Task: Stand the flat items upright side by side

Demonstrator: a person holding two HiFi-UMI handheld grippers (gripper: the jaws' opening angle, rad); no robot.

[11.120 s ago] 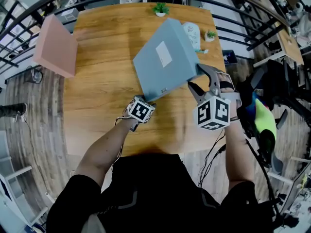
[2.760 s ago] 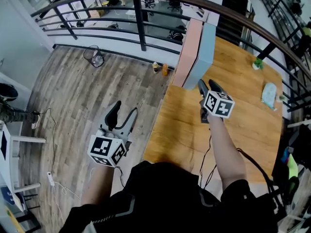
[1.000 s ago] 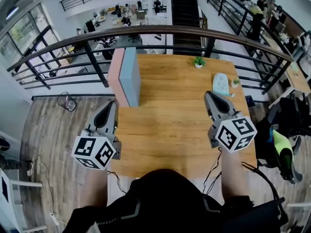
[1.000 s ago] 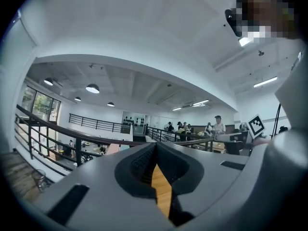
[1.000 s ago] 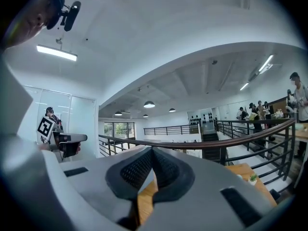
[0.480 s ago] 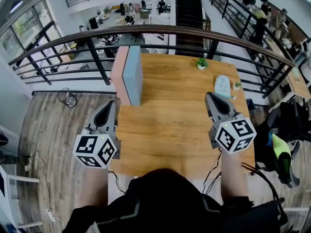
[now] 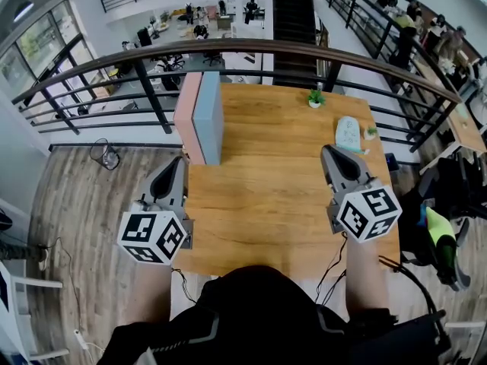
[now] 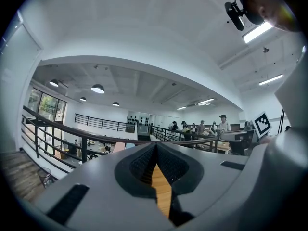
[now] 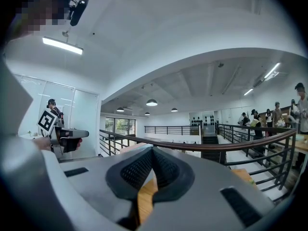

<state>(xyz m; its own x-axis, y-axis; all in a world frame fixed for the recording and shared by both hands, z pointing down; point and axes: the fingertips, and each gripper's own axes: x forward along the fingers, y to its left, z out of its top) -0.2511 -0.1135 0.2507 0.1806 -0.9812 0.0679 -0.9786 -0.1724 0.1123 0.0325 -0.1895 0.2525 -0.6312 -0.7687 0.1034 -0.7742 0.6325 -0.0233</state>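
Moved from mid-table, the blue board [image 7: 208, 126] now stands against the pink board [image 7: 187, 116] at the table [image 7: 281, 196] edge, where a bump could topple both; left gripper [image 7: 175, 166] and right gripper [image 7: 331, 152] closed, empty.

Flat items [image 7: 209, 124] upright together, table [image 7: 274, 173] left edge

Two flat items: pink panel [image 7: 187, 112], blue panel [image 7: 209, 124]. One table [image 7: 266, 196].
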